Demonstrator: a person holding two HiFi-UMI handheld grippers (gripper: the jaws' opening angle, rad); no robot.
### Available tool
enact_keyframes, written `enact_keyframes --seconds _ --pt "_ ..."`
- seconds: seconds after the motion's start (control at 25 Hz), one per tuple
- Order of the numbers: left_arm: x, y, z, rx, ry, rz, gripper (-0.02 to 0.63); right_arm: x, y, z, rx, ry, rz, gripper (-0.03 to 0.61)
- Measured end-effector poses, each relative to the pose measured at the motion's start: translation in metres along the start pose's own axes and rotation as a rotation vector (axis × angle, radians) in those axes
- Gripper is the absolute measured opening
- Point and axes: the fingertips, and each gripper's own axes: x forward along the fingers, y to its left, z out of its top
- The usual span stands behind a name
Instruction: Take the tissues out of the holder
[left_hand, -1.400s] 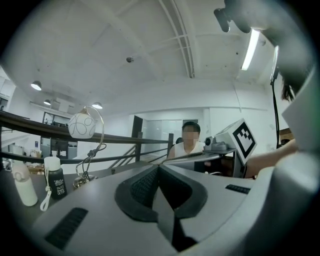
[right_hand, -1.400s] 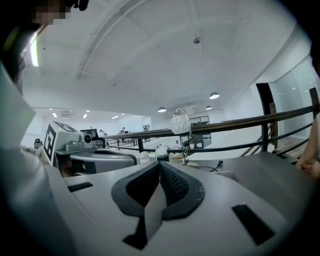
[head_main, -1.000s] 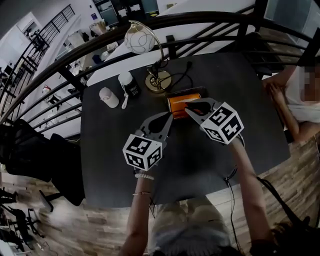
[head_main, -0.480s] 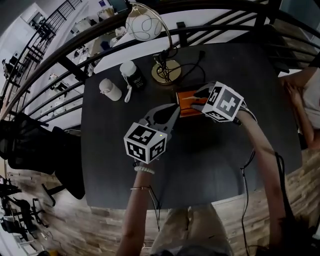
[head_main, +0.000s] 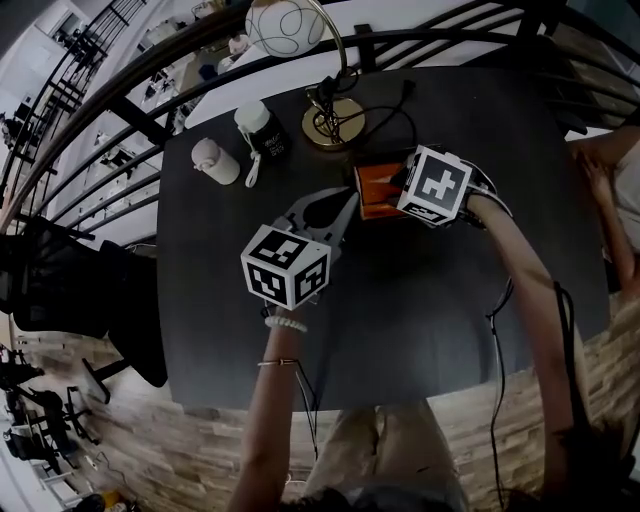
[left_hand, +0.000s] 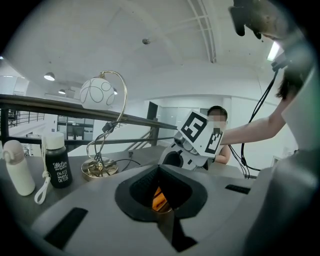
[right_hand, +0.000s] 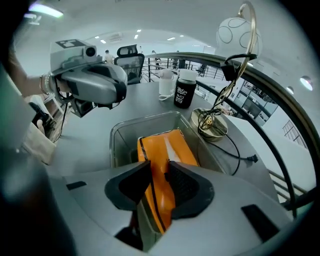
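Right tool (right_hand: 157, 166) points steeply down into the clear holder (right_hand: 116, 135), its jaws spread on either side of the orange tissue pack (right_hand: 162, 145). The jaws have just swung wide and then eased in a little; the pack stands between them, unclamped. The pack lies inside the holder, filling most of its length. Left tool (head_main: 348, 203) hovers just beside the holder's left edge, pointing at it, its jaws closed together with nothing in them. The holder rests on the dark surface (head_main: 400, 320). Just beyond the holder stands a brass lamp base (head_main: 333, 123). Further left of the holder are a black bottle (head_main: 262, 138) and a white bottle (head_main: 214, 160).
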Motion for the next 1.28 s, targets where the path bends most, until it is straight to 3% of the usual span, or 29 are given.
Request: enact_keyframes --seconds 0.2,0.8,1.28 --pt "0.002 -0.004 -0.002 -0.002 0.006 -0.01 0.008 -0.002 0.003 0.0 -0.092 -0.003 -0.019 0.022" --pt "-0.002 -0.011 0.013 0.007 -0.031 -0.02 0.008 -0.046 -0.009 0.011 -0.042 -0.139 -0.117 0.017" --pt "-0.042 -0.028 0.045 0.033 -0.102 -0.027 0.008 -0.139 0.005 0.046 0.001 -0.367 -0.25 0.017"
